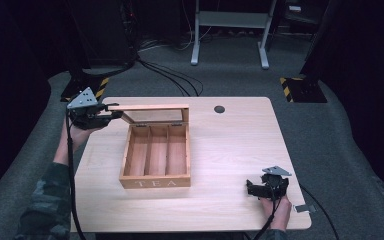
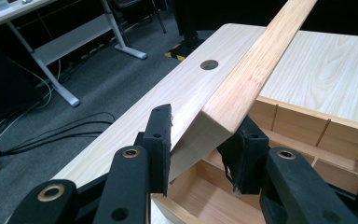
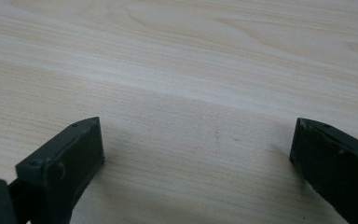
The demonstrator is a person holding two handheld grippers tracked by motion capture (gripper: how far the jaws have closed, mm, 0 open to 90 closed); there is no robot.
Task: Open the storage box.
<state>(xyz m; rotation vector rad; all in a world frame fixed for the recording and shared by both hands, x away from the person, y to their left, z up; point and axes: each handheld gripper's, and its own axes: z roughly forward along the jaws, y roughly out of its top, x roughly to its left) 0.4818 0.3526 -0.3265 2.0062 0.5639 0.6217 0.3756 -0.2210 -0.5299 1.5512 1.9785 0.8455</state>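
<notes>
A wooden tea box (image 1: 155,170) sits left of centre on the pale wood worktop (image 1: 230,150), its front wall carrying the pale letters "TEA". Inside, thin slats split it into three long compartments, all bare wood. Its glass-paned lid (image 1: 152,113) stands raised on the hinges at the box's far wall. The left tongs (image 1: 111,111) are clamped on the lid's free corner, beyond the box's far left corner; in the left gripper view the two black pads (image 2: 161,135) press either side of the lid's wooden frame (image 2: 242,88). The right tongs (image 1: 252,189) rest low over the worktop, well to the right of the box's front, jaws spread wide on nothing. A round cable hole (image 1: 219,109) lies beyond the box's far right corner.
</notes>
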